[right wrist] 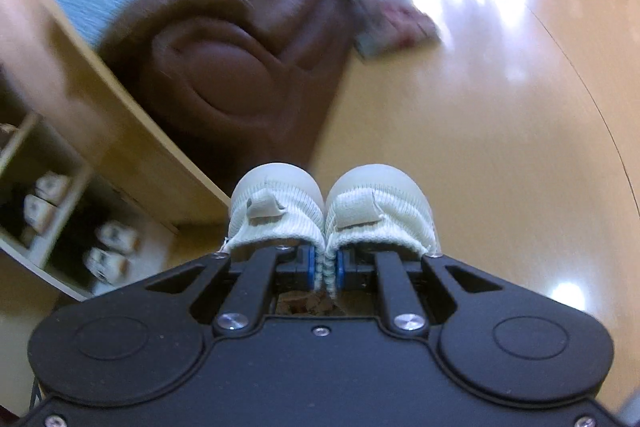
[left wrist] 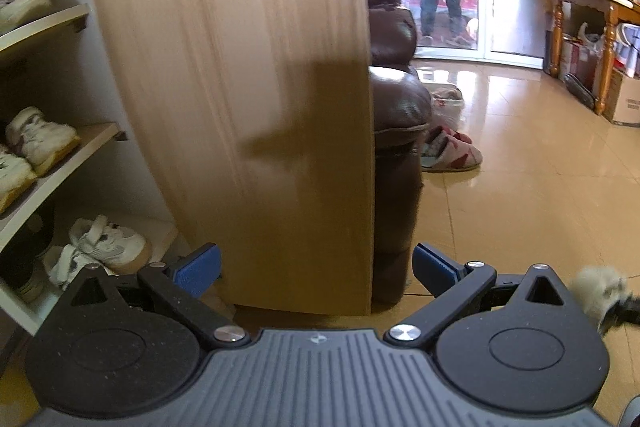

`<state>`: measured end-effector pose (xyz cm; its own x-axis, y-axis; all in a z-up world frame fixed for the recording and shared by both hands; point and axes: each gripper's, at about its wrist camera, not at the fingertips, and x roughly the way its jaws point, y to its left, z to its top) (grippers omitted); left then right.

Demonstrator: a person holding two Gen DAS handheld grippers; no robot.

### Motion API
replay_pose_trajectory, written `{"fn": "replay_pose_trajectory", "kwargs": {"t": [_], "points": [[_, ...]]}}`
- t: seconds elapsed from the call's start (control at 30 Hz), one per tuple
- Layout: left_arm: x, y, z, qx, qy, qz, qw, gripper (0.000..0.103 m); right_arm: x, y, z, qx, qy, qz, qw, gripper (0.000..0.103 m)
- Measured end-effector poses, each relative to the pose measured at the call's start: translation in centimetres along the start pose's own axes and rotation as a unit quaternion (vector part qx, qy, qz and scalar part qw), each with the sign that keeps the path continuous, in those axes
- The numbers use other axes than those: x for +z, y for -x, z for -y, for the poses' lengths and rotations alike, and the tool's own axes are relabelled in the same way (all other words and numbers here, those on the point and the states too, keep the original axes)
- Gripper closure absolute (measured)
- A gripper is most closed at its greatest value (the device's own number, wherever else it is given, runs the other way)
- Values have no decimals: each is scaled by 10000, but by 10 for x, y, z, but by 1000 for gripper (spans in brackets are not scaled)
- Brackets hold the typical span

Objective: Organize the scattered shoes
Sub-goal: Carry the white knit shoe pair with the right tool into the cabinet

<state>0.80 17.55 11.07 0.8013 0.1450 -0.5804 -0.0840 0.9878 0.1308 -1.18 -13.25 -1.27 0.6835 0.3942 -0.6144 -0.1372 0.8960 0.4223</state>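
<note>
Glossy tan floor (left wrist: 520,187) meets shoe cabinet (left wrist: 240,67) and brown armchair (right wrist: 224,59).

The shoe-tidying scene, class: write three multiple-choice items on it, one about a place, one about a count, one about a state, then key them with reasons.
1. Where does the striped slipper lie?
A. on the floor beside the brown armchair
B. on a cabinet shelf
C. on the wooden side table

2. How many pale knit shoes does the right claw carry?
A. one
B. two
C. three

3. How does the left claw stand?
A. shut on a shoe
B. shut on nothing
C. open, nothing between its pads

Answers:
1 A: in the left wrist view the slipper sits on the tiles at the armchair's foot.
2 B: two rounded toes show side by side, their inner edges pinched between the blue pads.
3 C: its blue pads stand far apart with only the cabinet door beyond.
</note>
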Motion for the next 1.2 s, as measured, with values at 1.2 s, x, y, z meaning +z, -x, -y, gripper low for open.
{"fn": "replay_pose_trajectory", "kwargs": {"t": [1.2], "points": [[-19,45,-86,883,1099,385,9893,1,268,84,-467,3561,3445,1506,8555,92]]}}
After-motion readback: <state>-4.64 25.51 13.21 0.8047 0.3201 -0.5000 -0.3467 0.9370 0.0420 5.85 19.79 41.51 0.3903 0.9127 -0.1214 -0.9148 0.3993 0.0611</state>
